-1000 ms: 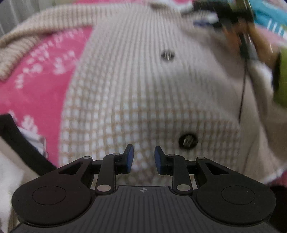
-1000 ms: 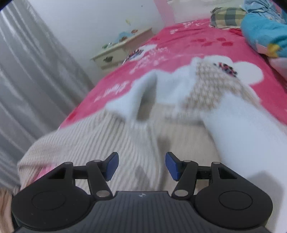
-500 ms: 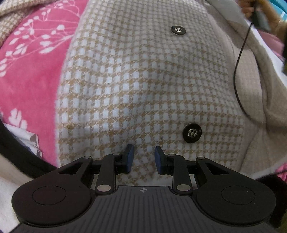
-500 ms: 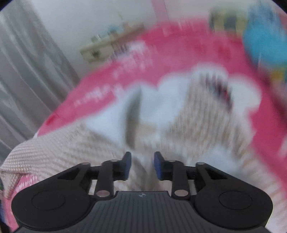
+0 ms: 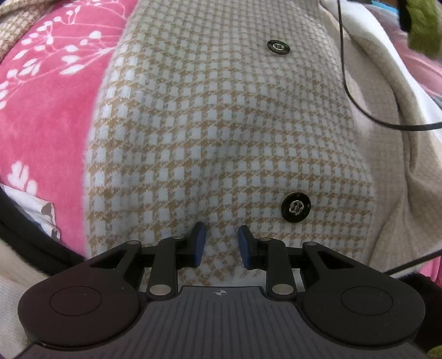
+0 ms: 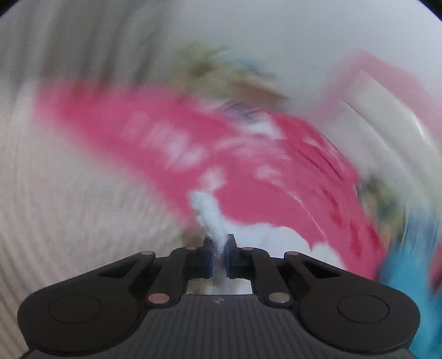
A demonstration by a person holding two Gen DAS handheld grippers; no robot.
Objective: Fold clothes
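A beige-and-white houndstooth cardigan (image 5: 221, 124) with black buttons (image 5: 296, 207) lies spread on a pink blanket (image 5: 47, 124). My left gripper (image 5: 219, 237) points down at it near the lower button. Its jaws stand a little apart, with flat fabric showing through the gap and nothing pinched. In the blurred right wrist view my right gripper (image 6: 219, 245) is shut on a fluffy white edge of the garment (image 6: 207, 212), which sticks up between the pads. Ribbed beige fabric (image 6: 69, 193) fills the left of that view.
A thin black cable (image 5: 359, 110) loops over the cardigan's right side, below a green sleeve (image 5: 422, 24). A black strap (image 5: 27, 237) and white cloth (image 5: 33, 210) lie at the lower left. Something blue (image 6: 408, 276) lies on the pink blanket (image 6: 248, 179) at the right.
My right gripper's jaws closed onto the white fabric edge and its view swung into heavy blur. My left gripper came closer to the cardigan, its jaws unchanged.
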